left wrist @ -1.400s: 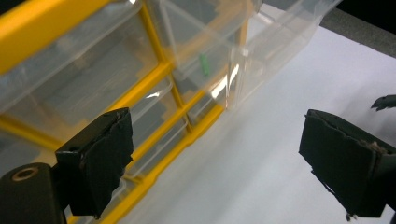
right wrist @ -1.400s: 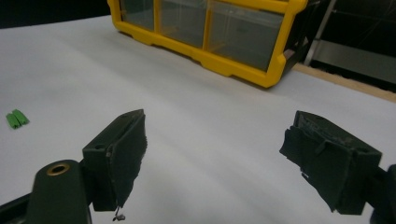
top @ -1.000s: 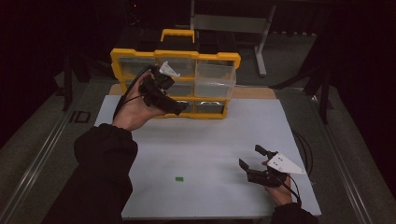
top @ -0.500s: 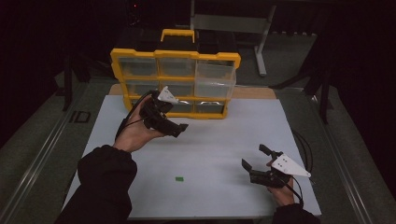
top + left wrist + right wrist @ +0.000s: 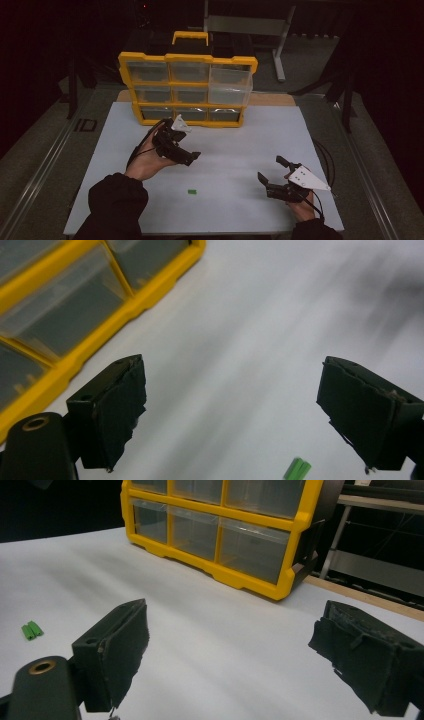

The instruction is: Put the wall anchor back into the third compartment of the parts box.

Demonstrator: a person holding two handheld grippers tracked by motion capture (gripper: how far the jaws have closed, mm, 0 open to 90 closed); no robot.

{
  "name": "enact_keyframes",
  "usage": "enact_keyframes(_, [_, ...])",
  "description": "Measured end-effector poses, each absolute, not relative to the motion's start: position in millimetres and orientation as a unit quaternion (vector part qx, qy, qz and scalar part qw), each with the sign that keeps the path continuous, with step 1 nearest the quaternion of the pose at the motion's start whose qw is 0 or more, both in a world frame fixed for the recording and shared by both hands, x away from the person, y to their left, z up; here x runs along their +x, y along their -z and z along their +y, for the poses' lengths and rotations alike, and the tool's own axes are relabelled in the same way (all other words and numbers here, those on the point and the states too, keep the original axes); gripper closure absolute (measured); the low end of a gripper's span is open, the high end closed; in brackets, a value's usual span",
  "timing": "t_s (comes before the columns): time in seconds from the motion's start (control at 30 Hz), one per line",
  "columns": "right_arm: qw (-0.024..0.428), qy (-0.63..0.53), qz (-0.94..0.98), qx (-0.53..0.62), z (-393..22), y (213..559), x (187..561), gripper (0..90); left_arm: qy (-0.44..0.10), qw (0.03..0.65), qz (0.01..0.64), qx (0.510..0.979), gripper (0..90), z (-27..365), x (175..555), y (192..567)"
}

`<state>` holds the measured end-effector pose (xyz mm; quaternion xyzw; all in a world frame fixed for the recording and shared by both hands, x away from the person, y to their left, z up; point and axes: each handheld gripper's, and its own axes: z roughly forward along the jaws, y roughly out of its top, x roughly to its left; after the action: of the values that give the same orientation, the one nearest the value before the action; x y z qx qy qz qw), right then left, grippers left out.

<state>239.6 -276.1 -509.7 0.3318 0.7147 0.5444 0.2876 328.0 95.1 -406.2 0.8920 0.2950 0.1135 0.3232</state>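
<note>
High view: L gripper (image 5: 192, 159) jaws apart, nothing btwn, above white mat (image 5: 240, 150) | R gripper (image 5: 270, 176) jaws apart, empty, low by mat's near right | green piece (image 5: 192, 191) flat on mat, near L gripper, front of yellow drawer box (image 5: 187, 60)

Looks like a workshop or lab: yellow parts organizer (image 5: 186, 90) on a white-topped desk (image 5: 240, 150), metal stand (image 5: 280, 45) behind the organizer, dark surroundings.
</note>
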Motion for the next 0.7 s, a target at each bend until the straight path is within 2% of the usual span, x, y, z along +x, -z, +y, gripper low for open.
enact_keyframes(0.7, [0.288, -0.539, 0.721, 0.328, -274.3, 510.5, 239.3, 13.5, -0.075, 0.302, 0.28, 0.908, 13.8, 79.4, 303.1, 473.9])
